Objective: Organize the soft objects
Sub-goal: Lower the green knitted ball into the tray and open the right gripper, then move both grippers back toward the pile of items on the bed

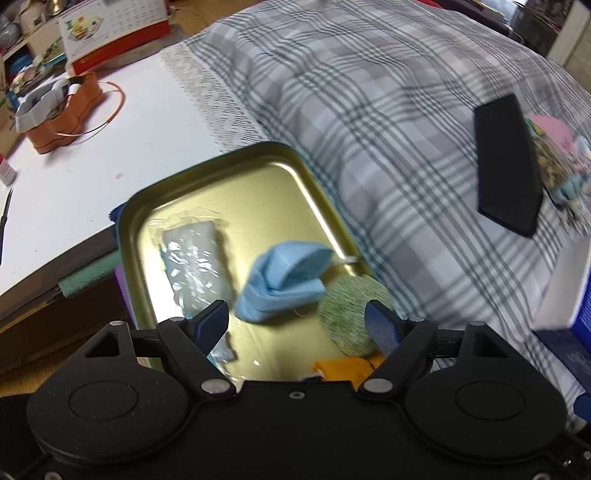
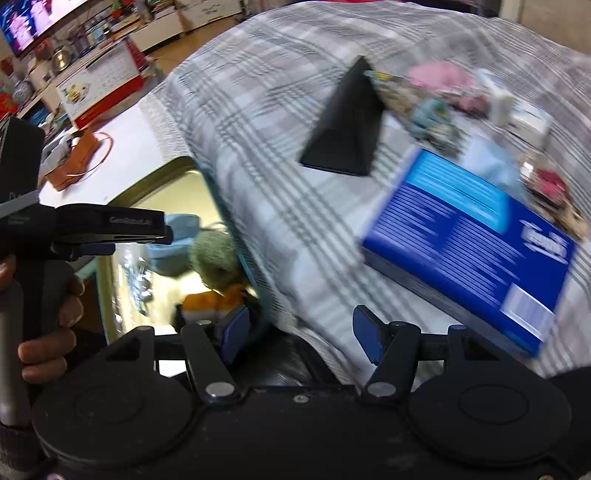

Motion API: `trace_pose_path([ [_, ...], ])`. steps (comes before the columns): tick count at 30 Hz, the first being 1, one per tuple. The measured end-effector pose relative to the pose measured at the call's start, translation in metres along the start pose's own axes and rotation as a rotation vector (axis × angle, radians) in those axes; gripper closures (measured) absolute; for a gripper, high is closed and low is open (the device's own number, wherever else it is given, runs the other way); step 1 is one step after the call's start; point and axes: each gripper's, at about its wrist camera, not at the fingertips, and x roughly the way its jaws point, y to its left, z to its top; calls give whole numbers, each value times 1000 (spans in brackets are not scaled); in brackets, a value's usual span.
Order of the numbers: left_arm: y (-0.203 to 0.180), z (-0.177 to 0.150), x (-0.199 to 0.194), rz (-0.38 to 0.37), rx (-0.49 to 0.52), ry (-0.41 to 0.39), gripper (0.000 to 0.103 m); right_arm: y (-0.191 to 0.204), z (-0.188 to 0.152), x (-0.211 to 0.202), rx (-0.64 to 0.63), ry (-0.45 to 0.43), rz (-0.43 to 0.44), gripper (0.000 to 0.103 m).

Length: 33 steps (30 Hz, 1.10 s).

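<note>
A gold metal tin [image 1: 221, 177] lies at the edge of the plaid bedspread [image 1: 369, 110]. In it are a folded light blue cloth [image 1: 284, 284], a round green pad [image 1: 347, 317], an orange cloth [image 1: 343, 369] and a clear plastic packet [image 1: 195, 258]. My left gripper [image 1: 297, 325] is open and empty, just above the tin. My right gripper [image 2: 299, 338] is open and empty over the bedspread [image 2: 277, 110], beside the tin [image 2: 166, 173]. The green pad [image 2: 214, 258] and blue cloth [image 2: 173, 240] show there too. More soft pieces, pink [image 2: 443, 79] and patterned [image 2: 428, 118], lie far right.
A black triangular case [image 1: 506, 166] lies on the bedspread, also in the right wrist view [image 2: 347, 129]. A blue box [image 2: 472, 240] lies near my right gripper. A white table [image 1: 92, 166] holds an orange container [image 1: 62, 110] and a calendar [image 1: 110, 29].
</note>
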Motion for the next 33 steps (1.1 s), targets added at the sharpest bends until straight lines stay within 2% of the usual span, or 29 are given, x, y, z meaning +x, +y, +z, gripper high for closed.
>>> trace_pose_path([
  [9,-64,-23,-14,-43,145,27,25,-73,-33,-21,151,-16,-43,41],
  [17,-115,-37,-28,-71,264,33,24,-116,-35,-30,255,-63,-86,43],
  [22,-135,-42,-30,-85,305,43,24,-130,-28,-32,248,-89,-209,40],
  [25,-143,-44,-30,-86,325,49,24,-139,-27,-34,242,-78,-174,40],
  [27,-145,-45,-29,-86,329,57,24,-140,-25,-34,211,-77,-190,40],
  [30,-147,-44,-29,-96,324,68,24,-147,-21,-33,228,-73,-179,36],
  [33,-147,-43,-28,-95,319,71,24,-151,-17,-37,234,-74,-153,38],
])
